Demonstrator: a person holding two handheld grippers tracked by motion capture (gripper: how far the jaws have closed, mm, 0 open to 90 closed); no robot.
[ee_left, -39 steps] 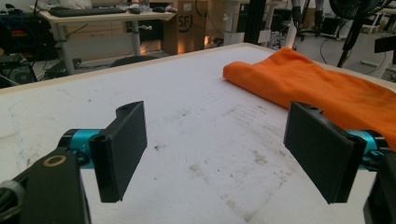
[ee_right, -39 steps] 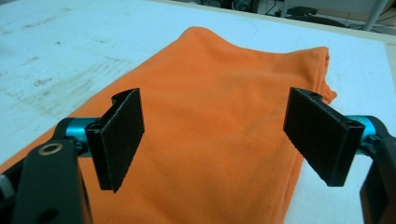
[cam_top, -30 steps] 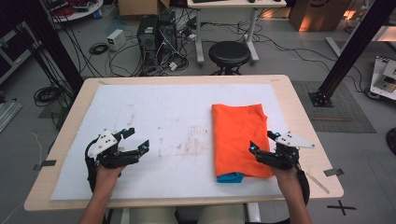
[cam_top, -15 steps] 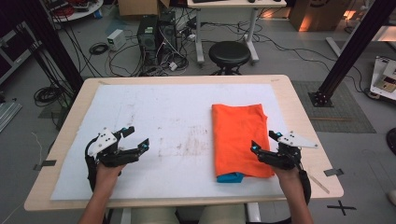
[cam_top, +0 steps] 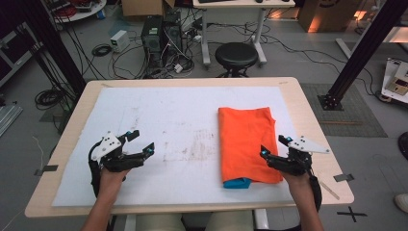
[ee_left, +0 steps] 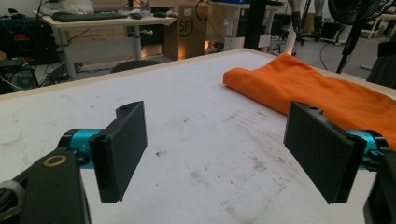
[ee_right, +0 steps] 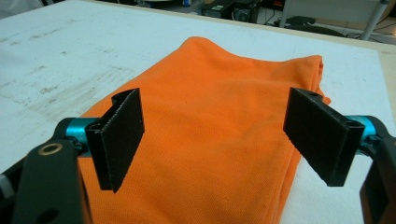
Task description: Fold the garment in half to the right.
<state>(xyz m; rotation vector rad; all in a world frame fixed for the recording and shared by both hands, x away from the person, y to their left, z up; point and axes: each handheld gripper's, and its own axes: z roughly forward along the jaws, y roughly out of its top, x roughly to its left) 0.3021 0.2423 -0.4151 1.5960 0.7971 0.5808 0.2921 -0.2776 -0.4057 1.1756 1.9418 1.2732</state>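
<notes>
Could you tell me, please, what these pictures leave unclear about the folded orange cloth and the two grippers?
- The blue piece at the near end of the orange cloth, high view: the cloth covers most of it, so what it is stays unknown.
- The cloth's near end, right gripper view: cut off by the bottom edge.
- The cloth's far side, left gripper view: cut off by the right edge.

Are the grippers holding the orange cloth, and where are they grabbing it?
Nothing is held. The right gripper hangs open over the near part of the folded orange cloth, jaws wide apart. The left gripper is open too, over the bare white table cover.
</notes>
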